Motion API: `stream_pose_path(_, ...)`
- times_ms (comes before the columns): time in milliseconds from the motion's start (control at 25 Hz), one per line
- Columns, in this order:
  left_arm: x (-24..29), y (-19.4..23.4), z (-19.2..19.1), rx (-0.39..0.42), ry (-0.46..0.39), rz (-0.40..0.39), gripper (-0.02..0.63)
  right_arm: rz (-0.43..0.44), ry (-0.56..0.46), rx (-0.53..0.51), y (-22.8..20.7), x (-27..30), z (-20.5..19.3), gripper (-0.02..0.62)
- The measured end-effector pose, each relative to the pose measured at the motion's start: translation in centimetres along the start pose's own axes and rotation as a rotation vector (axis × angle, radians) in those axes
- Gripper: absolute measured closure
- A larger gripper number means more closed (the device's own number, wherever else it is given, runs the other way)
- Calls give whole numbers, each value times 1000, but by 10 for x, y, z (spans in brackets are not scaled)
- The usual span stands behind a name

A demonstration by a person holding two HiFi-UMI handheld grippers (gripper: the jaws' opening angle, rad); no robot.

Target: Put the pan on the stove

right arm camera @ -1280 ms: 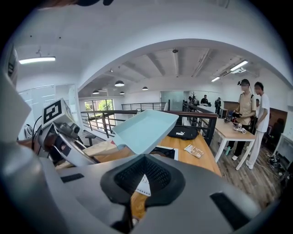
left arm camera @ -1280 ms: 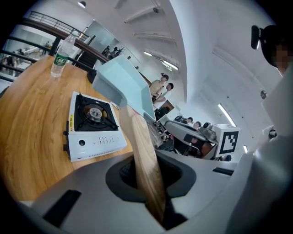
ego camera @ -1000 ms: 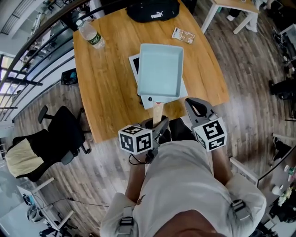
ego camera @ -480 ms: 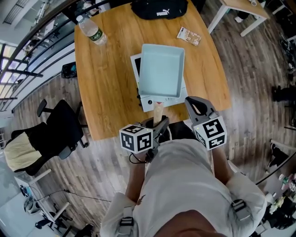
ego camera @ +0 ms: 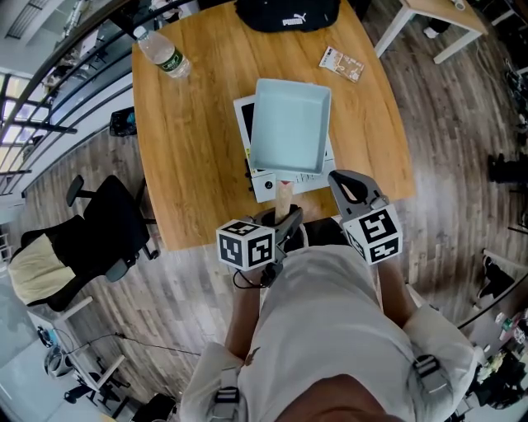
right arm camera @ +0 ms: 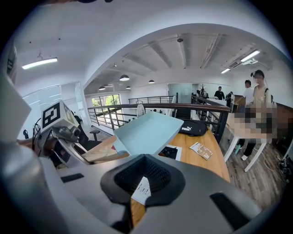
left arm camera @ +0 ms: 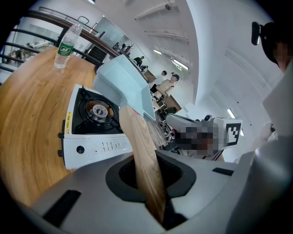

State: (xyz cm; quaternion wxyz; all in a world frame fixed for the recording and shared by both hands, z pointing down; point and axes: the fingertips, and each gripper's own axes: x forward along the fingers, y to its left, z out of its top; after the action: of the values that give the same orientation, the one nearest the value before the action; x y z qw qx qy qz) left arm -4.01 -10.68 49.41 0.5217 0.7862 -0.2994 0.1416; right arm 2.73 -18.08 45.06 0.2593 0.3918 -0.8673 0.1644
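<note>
A pale blue square pan (ego camera: 290, 128) with a wooden handle (ego camera: 282, 200) hangs tilted just above a white portable gas stove (ego camera: 275, 185) on the wooden table (ego camera: 190, 148). My left gripper (ego camera: 285, 221) is shut on the handle's near end. In the left gripper view the handle (left arm camera: 144, 160) runs up between the jaws to the pan (left arm camera: 126, 84), and the stove's burner (left arm camera: 97, 109) shows bare beneath it. My right gripper (ego camera: 346, 188) floats to the right of the handle, shut with nothing in it. Its view shows the pan (right arm camera: 146, 132) ahead to the left.
A water bottle (ego camera: 162, 56) stands at the table's far left. A black bag (ego camera: 287, 15) lies at the far edge, with a small packet (ego camera: 341, 65) to its right. A black office chair (ego camera: 107, 235) stands left of the table. People stand in the background.
Both grippers have sunk a little and eased forward. The pan has come slightly lower over the stove, still gripped by its handle.
</note>
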Motion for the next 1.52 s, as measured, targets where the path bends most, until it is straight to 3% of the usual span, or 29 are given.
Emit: stream_pose_path(1520,40,56,-13,-99,58,-7,545,50,132,6,-10,53,-28,575)
